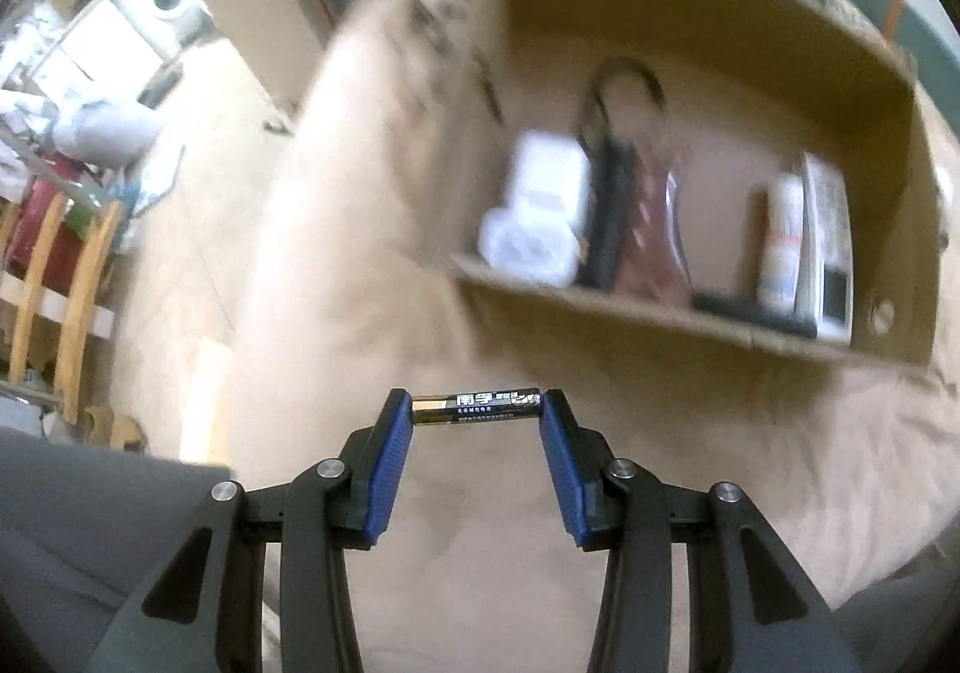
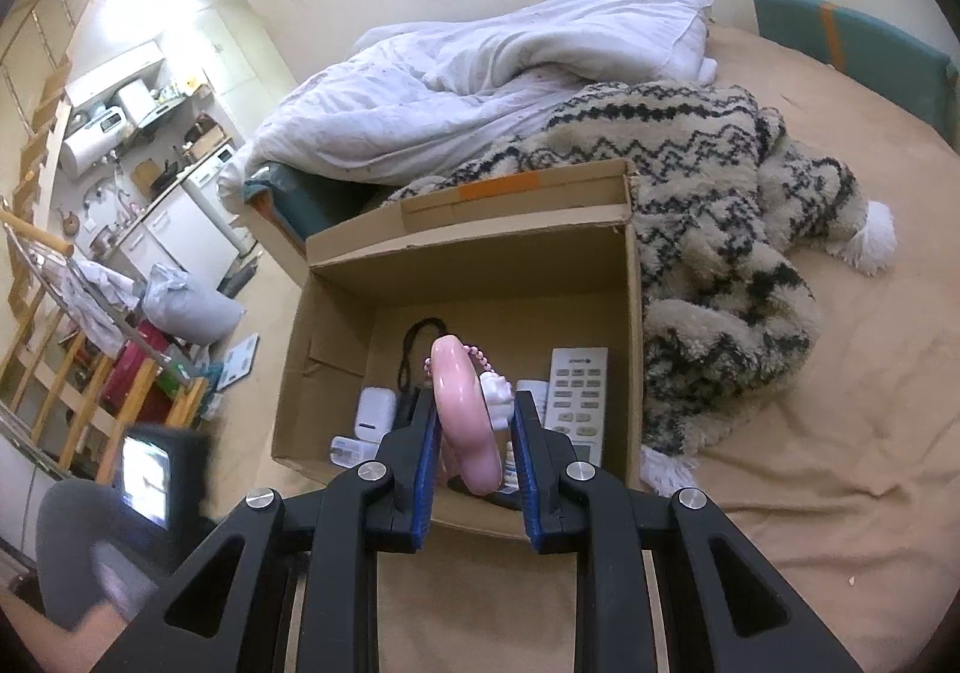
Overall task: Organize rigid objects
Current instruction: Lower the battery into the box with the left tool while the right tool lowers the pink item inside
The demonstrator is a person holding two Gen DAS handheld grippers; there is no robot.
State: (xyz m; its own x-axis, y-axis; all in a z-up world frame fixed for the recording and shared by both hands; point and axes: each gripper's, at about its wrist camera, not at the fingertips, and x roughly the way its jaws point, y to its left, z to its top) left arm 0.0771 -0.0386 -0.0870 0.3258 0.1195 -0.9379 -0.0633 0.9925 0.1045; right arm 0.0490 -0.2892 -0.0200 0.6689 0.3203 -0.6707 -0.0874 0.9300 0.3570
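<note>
So my left gripper [image 1: 477,410] has a battery [image 1: 477,409] pinched end to end between the blue pads [image 1: 390,469], lying crosswise, over the tan bedsheet [image 1: 360,253] and short of the box [image 1: 660,313]. My right gripper [image 2: 474,433] is clamped on a pink ring [image 2: 468,415], standing on edge between the fingers, with a bead chain [image 2: 480,358] and a little white charm [image 2: 498,397] hanging off it. It sits right above the near wall of the box.

The box is open cardboard, flaps up, sitting on the bed. Inside: a white remote [image 2: 576,397] along the right wall, a white charger block [image 2: 375,412] on the left, a black cord loop [image 2: 420,337] behind it, and a white tube [image 1: 780,247] next to the remote. The left view also shows something reddish in clear wrap [image 1: 654,229] in the middle, too blurry to say what. The ring covers most of the box's middle in the right view.

Behind the box is a fuzzy zigzag blanket [image 2: 720,229] pressed against its right and back side, and a white duvet [image 2: 480,84] bunched up further back. A teal headboard [image 2: 852,42] is at the far right. Off the bed to the left there's a wooden rail [image 2: 78,391], a kitchen counter [image 2: 168,193] and clutter on the floor. My grey-clad knee [image 2: 78,541] pokes in bottom left.
</note>
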